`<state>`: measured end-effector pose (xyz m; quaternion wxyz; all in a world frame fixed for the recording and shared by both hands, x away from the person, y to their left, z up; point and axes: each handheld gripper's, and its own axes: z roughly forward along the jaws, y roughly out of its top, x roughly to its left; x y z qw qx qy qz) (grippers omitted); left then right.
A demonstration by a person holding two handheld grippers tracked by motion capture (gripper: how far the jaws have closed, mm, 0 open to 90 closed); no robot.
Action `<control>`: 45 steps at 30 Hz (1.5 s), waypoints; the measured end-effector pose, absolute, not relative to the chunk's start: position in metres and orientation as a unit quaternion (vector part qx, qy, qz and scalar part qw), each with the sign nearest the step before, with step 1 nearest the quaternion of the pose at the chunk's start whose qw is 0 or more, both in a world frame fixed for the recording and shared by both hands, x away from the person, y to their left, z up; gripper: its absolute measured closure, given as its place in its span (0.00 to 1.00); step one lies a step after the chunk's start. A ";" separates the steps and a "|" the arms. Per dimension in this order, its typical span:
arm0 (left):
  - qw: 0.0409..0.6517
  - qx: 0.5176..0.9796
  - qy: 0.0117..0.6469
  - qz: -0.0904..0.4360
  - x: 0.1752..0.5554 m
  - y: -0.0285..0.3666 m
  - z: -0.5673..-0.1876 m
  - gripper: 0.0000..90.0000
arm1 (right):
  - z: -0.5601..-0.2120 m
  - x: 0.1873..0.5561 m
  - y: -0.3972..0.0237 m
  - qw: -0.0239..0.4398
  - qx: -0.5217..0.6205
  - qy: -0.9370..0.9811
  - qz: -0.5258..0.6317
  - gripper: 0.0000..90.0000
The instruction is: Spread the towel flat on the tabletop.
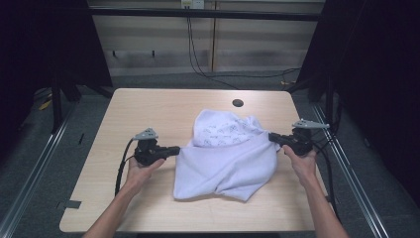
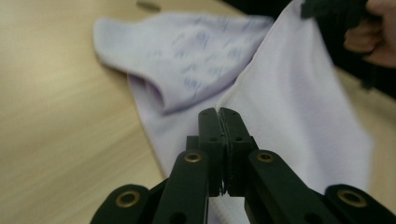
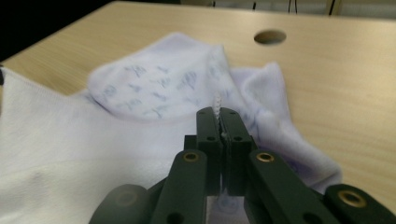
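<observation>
Cloth (image 1: pixel 225 158) in the middle of the desk (image 1: pixel 148 106), pale lilac-white, strung between two grippers and partly lifted. Starting at the left: the left hand (image 1: pixel 141 171) wraps the left gripper (image 1: pixel 178 149), which points across toward the cloth's left edge. From the left gripper view, the jaws are pressed together with the cloth's hem (image 2: pixel 215 105) pinched between the tips, and fabric (image 2: pixel 289 107) stretches away taut toward the far hand (image 2: pixel 373 37) at the top right. Moving to the centre: a fold with small blue printed marks (image 1: pixel 223 131) bunches up behind the stretched edge, and the lower part hangs in a sagging drape whose bottom corners rest on the desk near the front edge. Below the stretched edge the plain side of the cloth faces up, smooth. Beyond it, near the back of the desk, sits a round cable hole (image 1: pixel 237 103). On to the right: the right hand (image 1: pixel 302 161) grips the right gripper (image 1: pixel 271 137), aimed back toward the left. In the right gripper view the jaws are closed tight on a thin ridge of cloth edge (image 3: pixel 217 105) standing up between the tips, with the printed fold (image 3: pixel 159 88) lying just ahead and the hole (image 3: pixel 270 36) farther off on bare wood.
</observation>
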<state>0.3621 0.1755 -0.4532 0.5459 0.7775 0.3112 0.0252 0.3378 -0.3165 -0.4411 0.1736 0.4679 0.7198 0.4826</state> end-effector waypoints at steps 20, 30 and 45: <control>0.637 0.741 0.187 0.104 0.283 0.226 -0.316 0.99 | -0.291 0.241 -0.315 0.241 0.338 0.681 0.602 0.98; 0.607 0.776 0.171 -0.036 0.175 0.241 -0.405 0.98 | -0.386 0.105 -0.305 0.152 0.340 0.739 0.562 0.94; 0.530 0.821 0.206 -0.052 0.242 0.206 -0.449 0.79 | -0.426 0.147 -0.303 0.138 0.394 0.750 0.513 0.69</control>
